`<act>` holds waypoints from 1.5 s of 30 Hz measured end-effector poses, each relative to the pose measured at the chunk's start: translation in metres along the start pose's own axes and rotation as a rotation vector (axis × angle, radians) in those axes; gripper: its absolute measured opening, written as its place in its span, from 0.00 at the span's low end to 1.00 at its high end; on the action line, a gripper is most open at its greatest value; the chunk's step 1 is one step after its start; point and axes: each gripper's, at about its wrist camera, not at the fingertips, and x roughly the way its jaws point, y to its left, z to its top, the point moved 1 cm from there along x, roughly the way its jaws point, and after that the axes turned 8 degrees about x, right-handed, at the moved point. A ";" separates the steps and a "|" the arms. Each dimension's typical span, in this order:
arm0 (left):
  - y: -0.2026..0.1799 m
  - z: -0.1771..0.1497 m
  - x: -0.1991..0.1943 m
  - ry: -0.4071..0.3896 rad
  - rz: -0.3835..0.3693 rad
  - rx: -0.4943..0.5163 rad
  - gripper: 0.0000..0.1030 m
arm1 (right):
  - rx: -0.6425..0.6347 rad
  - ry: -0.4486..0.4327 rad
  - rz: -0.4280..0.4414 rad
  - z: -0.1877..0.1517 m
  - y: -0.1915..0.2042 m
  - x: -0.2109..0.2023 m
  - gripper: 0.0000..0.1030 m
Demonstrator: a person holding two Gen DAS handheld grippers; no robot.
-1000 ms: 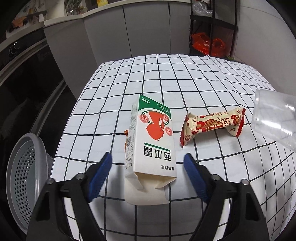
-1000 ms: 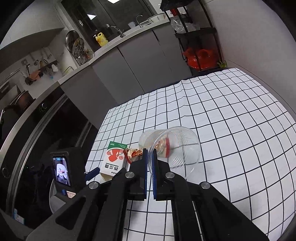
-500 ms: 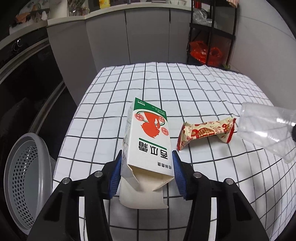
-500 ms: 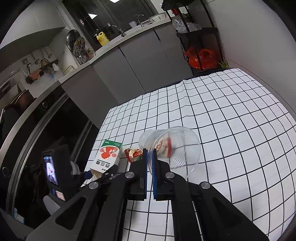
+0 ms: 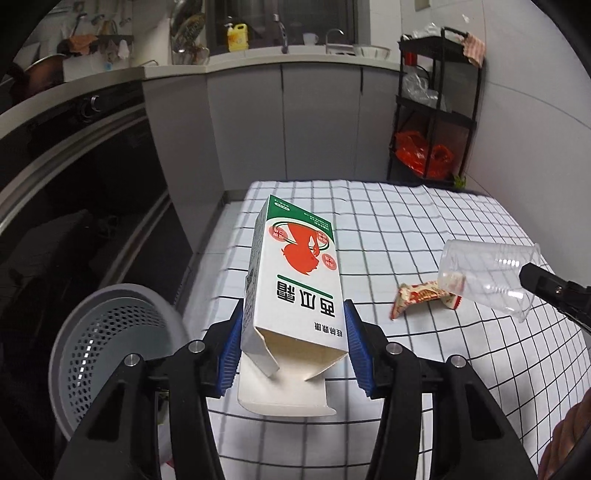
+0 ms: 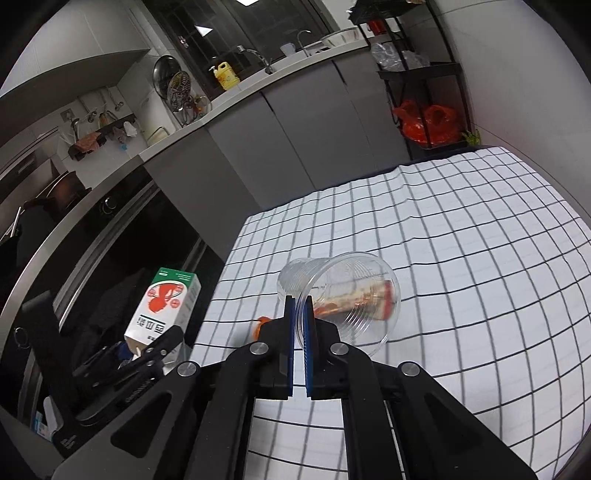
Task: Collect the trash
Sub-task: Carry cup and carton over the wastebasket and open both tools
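Carton (image 5: 295, 280) sits clamped in the left gripper (image 5: 293, 347), above the bin (image 5: 110, 350). Right gripper (image 6: 300, 325) pinches the cup (image 6: 351, 291) rim.

White tablecloth (image 5: 424, 229) with black grid lines covers the table. Grey cabinets (image 5: 284, 122) run behind it under a pale countertop (image 5: 258, 57). Yellow bottle (image 5: 236, 37) stands on the counter near a faucet (image 5: 282, 31). White bowl (image 5: 371, 50) sits at the counter's right end. Black shelf rack (image 5: 436, 103) stands against the right wall, with clear plastic bags (image 5: 419, 90) on a middle shelf and red plastic bags (image 5: 423, 153) on the bottom. Black oven front (image 5: 74, 177) fills the left. Pan lids and utensils (image 6: 175, 88) hang on the wall above the counter.
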 end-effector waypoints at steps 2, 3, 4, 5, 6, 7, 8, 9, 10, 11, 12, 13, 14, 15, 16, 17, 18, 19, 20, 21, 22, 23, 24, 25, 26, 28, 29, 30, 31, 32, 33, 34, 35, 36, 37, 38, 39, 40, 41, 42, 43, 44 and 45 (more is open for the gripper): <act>0.016 -0.001 -0.009 -0.012 0.018 -0.013 0.48 | -0.015 0.004 0.015 -0.002 0.012 0.005 0.04; 0.022 -0.001 -0.012 -0.016 0.026 -0.017 0.48 | -0.021 0.006 0.024 -0.004 0.018 0.007 0.04; 0.031 -0.003 -0.017 -0.019 0.039 -0.022 0.48 | -0.028 0.011 0.034 -0.006 0.025 0.011 0.04; 0.039 -0.005 -0.020 -0.021 0.048 -0.028 0.48 | -0.031 0.016 0.043 -0.007 0.030 0.013 0.04; 0.045 -0.006 -0.022 -0.022 0.056 -0.032 0.48 | -0.033 0.023 0.056 -0.009 0.036 0.017 0.04; 0.054 -0.009 -0.026 -0.023 0.068 -0.039 0.48 | -0.036 0.032 0.071 -0.012 0.043 0.021 0.04; 0.064 -0.012 -0.028 -0.022 0.082 -0.047 0.48 | -0.041 0.039 0.082 -0.014 0.050 0.025 0.04; 0.070 -0.014 -0.030 -0.021 0.089 -0.052 0.48 | -0.049 0.046 0.091 -0.016 0.057 0.029 0.04; 0.079 -0.018 -0.032 -0.018 0.101 -0.060 0.48 | -0.063 0.054 0.100 -0.020 0.066 0.034 0.04; 0.088 -0.022 -0.034 -0.014 0.115 -0.068 0.48 | -0.072 0.060 0.107 -0.023 0.073 0.037 0.04; 0.099 -0.026 -0.035 -0.009 0.132 -0.078 0.48 | -0.081 0.068 0.116 -0.026 0.080 0.041 0.04; 0.107 -0.029 -0.036 -0.005 0.143 -0.085 0.48 | -0.088 0.076 0.125 -0.028 0.087 0.045 0.04; 0.114 -0.033 -0.036 0.000 0.155 -0.094 0.48 | -0.096 0.085 0.135 -0.032 0.095 0.050 0.04; 0.122 -0.036 -0.036 0.004 0.166 -0.102 0.48 | -0.105 0.094 0.145 -0.035 0.104 0.055 0.04; 0.132 -0.041 -0.037 0.011 0.180 -0.111 0.48 | -0.112 0.103 0.154 -0.039 0.111 0.059 0.04; 0.139 -0.045 -0.036 0.016 0.188 -0.117 0.48 | -0.119 0.112 0.163 -0.042 0.118 0.063 0.04; 0.146 -0.049 -0.036 0.021 0.193 -0.122 0.48 | -0.126 0.121 0.171 -0.045 0.125 0.068 0.04; 0.153 -0.054 -0.035 0.029 0.203 -0.129 0.48 | -0.135 0.131 0.179 -0.050 0.132 0.072 0.04; 0.160 -0.057 -0.034 0.036 0.213 -0.139 0.48 | -0.143 0.140 0.187 -0.054 0.139 0.077 0.04; 0.166 -0.061 -0.033 0.043 0.220 -0.150 0.48 | -0.148 0.148 0.196 -0.057 0.145 0.080 0.04; 0.173 -0.065 -0.032 0.050 0.227 -0.165 0.48 | -0.156 0.157 0.202 -0.061 0.151 0.084 0.04; 0.178 -0.067 -0.030 0.056 0.231 -0.176 0.48 | -0.166 0.168 0.207 -0.066 0.158 0.089 0.04; 0.182 -0.070 -0.030 0.061 0.233 -0.183 0.48 | -0.172 0.179 0.213 -0.067 0.163 0.092 0.04; 0.186 -0.072 -0.028 0.065 0.238 -0.187 0.48 | -0.178 0.190 0.218 -0.067 0.168 0.095 0.04; 0.190 -0.074 -0.027 0.069 0.243 -0.188 0.48 | -0.187 0.199 0.223 -0.068 0.174 0.098 0.04; 0.195 -0.079 -0.027 0.074 0.248 -0.194 0.48 | -0.207 0.213 0.231 -0.068 0.183 0.102 0.04; 0.197 -0.081 -0.026 0.079 0.248 -0.199 0.48 | -0.217 0.219 0.236 -0.070 0.189 0.105 0.04; 0.199 -0.083 -0.024 0.084 0.247 -0.204 0.48 | -0.223 0.226 0.239 -0.069 0.192 0.107 0.04; 0.203 -0.087 -0.023 0.094 0.247 -0.212 0.48 | -0.229 0.233 0.241 -0.069 0.195 0.110 0.04; 0.207 -0.089 -0.021 0.105 0.247 -0.222 0.48 | -0.233 0.241 0.244 -0.070 0.198 0.112 0.04; 0.210 -0.091 -0.021 0.111 0.246 -0.231 0.48 | -0.237 0.249 0.247 -0.070 0.200 0.115 0.04; 0.216 -0.093 -0.021 0.115 0.245 -0.248 0.48 | -0.244 0.258 0.249 -0.073 0.203 0.119 0.04; 0.219 -0.093 -0.021 0.115 0.246 -0.255 0.48 | -0.249 0.264 0.248 -0.076 0.205 0.121 0.04; 0.222 -0.095 -0.021 0.116 0.250 -0.260 0.48 | -0.256 0.270 0.248 -0.079 0.208 0.124 0.04; 0.225 -0.095 -0.020 0.120 0.255 -0.265 0.48 | -0.264 0.278 0.249 -0.081 0.210 0.127 0.04; 0.226 -0.097 -0.019 0.125 0.256 -0.267 0.48 | -0.270 0.283 0.248 -0.084 0.210 0.129 0.04; 0.228 -0.097 -0.018 0.130 0.255 -0.271 0.48 | -0.275 0.287 0.248 -0.085 0.211 0.131 0.04; 0.231 -0.099 -0.017 0.137 0.254 -0.274 0.48 | -0.280 0.292 0.251 -0.087 0.213 0.133 0.04; 0.232 -0.100 -0.016 0.142 0.250 -0.276 0.48 | -0.284 0.296 0.251 -0.089 0.215 0.134 0.04; 0.233 -0.101 -0.015 0.146 0.245 -0.278 0.48 | -0.288 0.299 0.251 -0.090 0.216 0.135 0.04; 0.233 -0.102 -0.014 0.151 0.240 -0.281 0.48 | -0.292 0.305 0.252 -0.092 0.217 0.137 0.04; 0.234 -0.101 -0.013 0.154 0.239 -0.282 0.48 | -0.295 0.310 0.252 -0.094 0.218 0.137 0.04; 0.234 -0.102 -0.012 0.158 0.239 -0.282 0.48 | -0.298 0.315 0.252 -0.094 0.218 0.136 0.04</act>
